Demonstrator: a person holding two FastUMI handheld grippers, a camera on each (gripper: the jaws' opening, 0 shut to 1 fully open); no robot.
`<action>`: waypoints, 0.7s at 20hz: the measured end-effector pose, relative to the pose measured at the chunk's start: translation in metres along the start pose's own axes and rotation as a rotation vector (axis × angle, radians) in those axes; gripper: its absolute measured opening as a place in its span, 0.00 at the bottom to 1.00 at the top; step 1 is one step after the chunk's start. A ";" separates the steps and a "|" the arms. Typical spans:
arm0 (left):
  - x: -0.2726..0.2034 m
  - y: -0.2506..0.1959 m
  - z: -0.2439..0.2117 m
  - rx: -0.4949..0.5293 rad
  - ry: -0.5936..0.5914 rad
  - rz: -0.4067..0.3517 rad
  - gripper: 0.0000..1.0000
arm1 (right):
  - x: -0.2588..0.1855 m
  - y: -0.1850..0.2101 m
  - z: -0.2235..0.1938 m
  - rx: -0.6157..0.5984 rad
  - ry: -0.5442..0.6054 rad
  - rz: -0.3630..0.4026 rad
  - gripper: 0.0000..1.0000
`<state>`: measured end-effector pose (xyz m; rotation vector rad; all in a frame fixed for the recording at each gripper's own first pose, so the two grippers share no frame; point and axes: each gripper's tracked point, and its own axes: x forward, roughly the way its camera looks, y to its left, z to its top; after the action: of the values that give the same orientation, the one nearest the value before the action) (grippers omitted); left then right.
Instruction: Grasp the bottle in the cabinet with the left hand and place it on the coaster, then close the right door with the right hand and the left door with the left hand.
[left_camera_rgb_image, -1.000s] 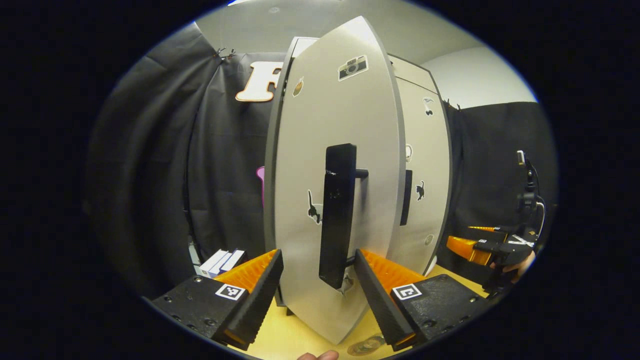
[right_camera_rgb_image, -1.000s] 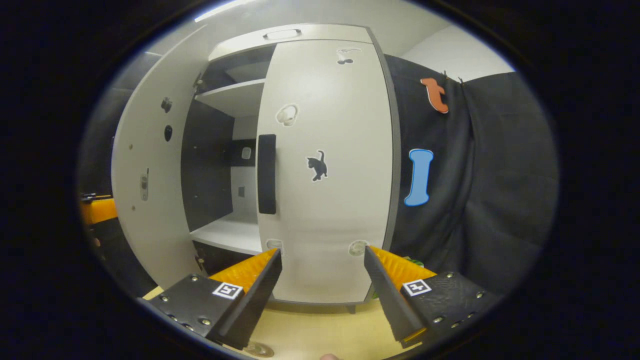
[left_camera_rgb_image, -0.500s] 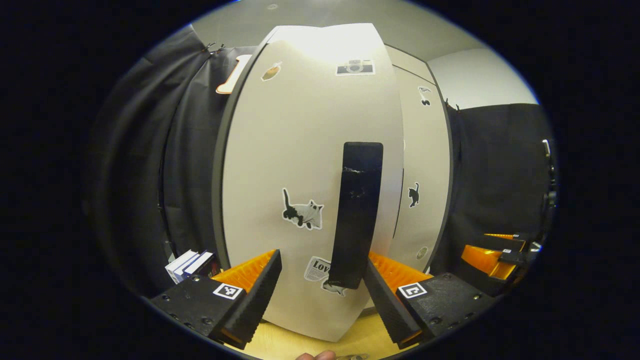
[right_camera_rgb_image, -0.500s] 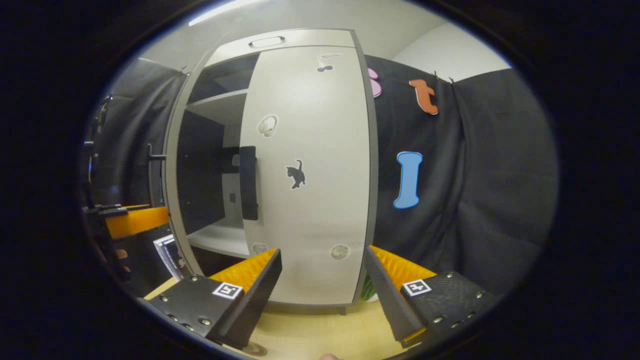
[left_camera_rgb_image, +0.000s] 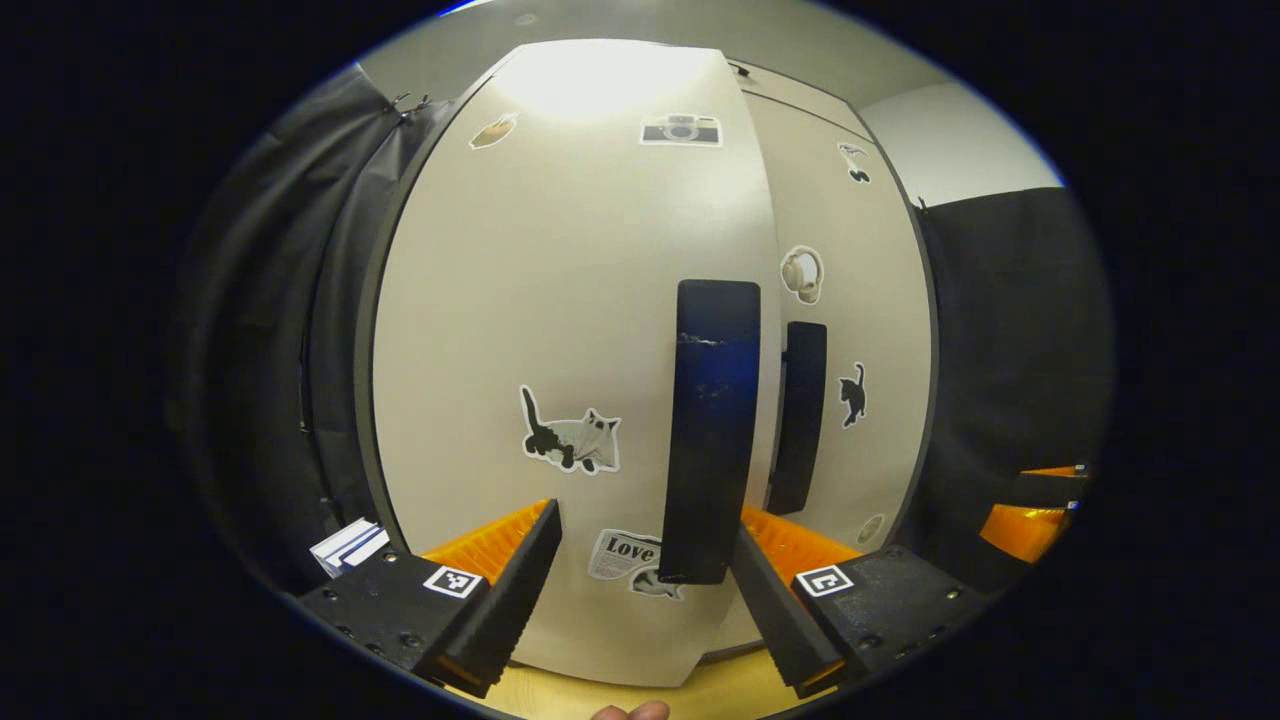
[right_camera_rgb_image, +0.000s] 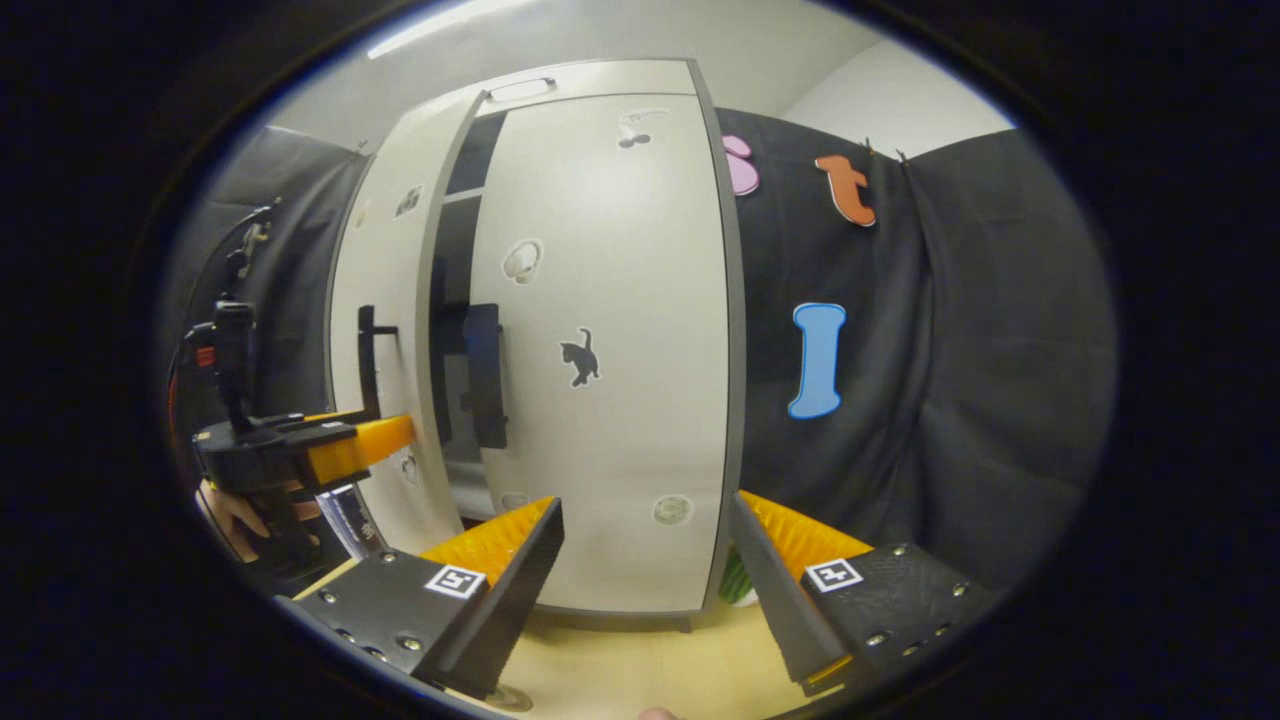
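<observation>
Directly ahead of fingers (left_camera_rgb_image: 520, 560): left door (left_camera_rgb_image: 560, 330)

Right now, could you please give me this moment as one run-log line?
phase: closing left door | left door: narrowly ajar | right door: shut | left gripper: open, at handle | right gripper: open, clear of cabinet

We see a pale wooden table (left_camera_rgb_image: 700, 688) at the bottom. At its left end sits a small stack of white and blue books (left_camera_rgb_image: 348, 545). Black cloth (right_camera_rgb_image: 950, 380) hangs behind the table, with a white wall (right_camera_rgb_image: 900, 100) higher up behind it. Toward the table's right, at the back, a green striped thing (right_camera_rgb_image: 737, 580) rests on it; we cannot tell what it is. Above the table we make out stickers: a black-and-white cat (left_camera_rgb_image: 570, 440), a camera (left_camera_rgb_image: 680, 130), headphones (left_camera_rgb_image: 802, 274) and a small black cat (right_camera_rgb_image: 578, 357).
</observation>
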<state>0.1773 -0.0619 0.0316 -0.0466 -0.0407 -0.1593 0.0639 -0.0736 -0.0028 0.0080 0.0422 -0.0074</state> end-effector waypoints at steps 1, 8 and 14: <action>0.006 -0.002 -0.001 0.011 -0.002 0.005 0.96 | -0.001 0.001 0.000 -0.002 0.001 0.004 1.00; 0.002 -0.014 0.002 -0.009 -0.013 0.025 0.94 | -0.013 0.008 -0.003 -0.007 0.006 0.021 0.97; -0.018 -0.020 0.012 0.032 -0.027 0.021 0.94 | -0.019 0.015 -0.001 0.003 0.002 0.036 1.00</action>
<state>0.1557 -0.0786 0.0435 -0.0176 -0.0699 -0.1371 0.0448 -0.0590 -0.0026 0.0116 0.0437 0.0284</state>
